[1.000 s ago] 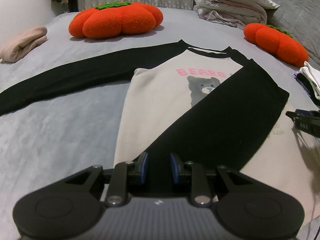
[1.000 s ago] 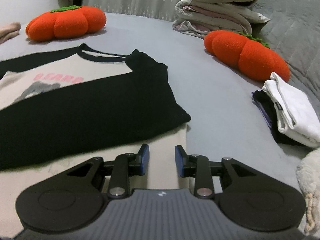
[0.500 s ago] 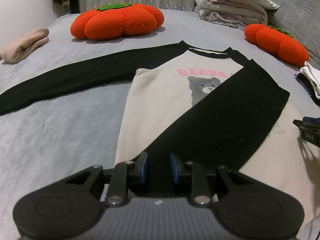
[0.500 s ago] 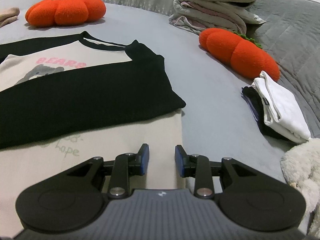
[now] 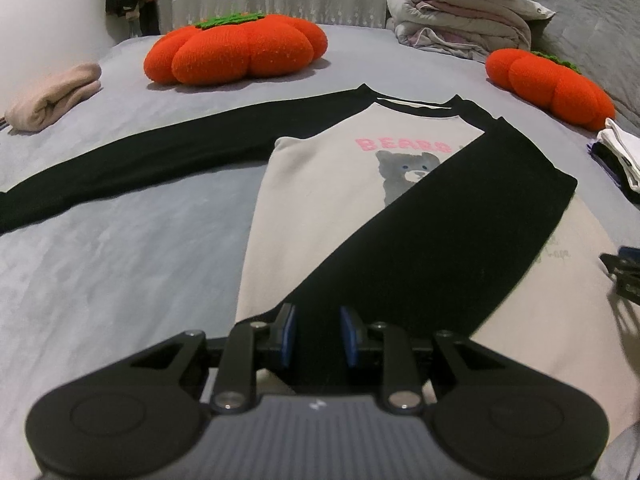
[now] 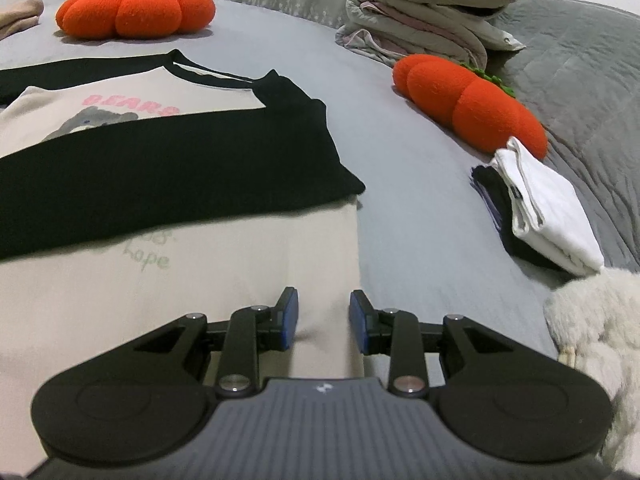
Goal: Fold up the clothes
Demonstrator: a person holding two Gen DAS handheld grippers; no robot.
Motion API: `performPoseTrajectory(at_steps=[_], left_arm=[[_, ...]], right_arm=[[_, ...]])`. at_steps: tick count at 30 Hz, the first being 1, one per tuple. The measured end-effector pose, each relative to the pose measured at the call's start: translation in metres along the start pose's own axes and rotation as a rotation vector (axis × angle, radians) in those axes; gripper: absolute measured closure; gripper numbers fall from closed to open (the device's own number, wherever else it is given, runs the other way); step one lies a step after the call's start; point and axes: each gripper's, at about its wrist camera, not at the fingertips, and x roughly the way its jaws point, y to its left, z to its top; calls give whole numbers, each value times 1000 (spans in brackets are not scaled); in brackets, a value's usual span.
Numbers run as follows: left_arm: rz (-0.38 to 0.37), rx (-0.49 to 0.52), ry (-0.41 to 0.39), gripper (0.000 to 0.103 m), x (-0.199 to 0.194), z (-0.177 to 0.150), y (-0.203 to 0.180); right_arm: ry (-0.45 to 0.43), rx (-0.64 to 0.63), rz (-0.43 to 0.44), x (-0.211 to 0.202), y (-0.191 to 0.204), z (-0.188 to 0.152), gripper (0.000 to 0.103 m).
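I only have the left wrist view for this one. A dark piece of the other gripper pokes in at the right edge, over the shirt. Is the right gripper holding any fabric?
Observer: No. The right gripper is open, with its jaws apart over the cream lower part of the bear shirt, close to the shirt's side edge. No fabric is pinched between the pads.
Operator: Is anything lying beside that gripper, outside my frame?
Observer: Yes. A fluffy white item sits on the bed to the gripper's right, just in front of the folded white garment.
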Motion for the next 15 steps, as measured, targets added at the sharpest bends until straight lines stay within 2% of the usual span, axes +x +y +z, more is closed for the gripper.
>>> performPoseTrajectory(at_steps=[6, 11, 15], left_arm=[[-11, -3, -1, 78, -4, -4, 4], [-6, 4, 2, 78, -7, -5, 3], [-10, -5, 7, 78, -8, -5, 5]], right_arm=[[38, 100, 57, -24, -22, -27, 65], [36, 159, 92, -47, -36, -55, 65], [37, 206, 111, -57, -40, -65, 63]])
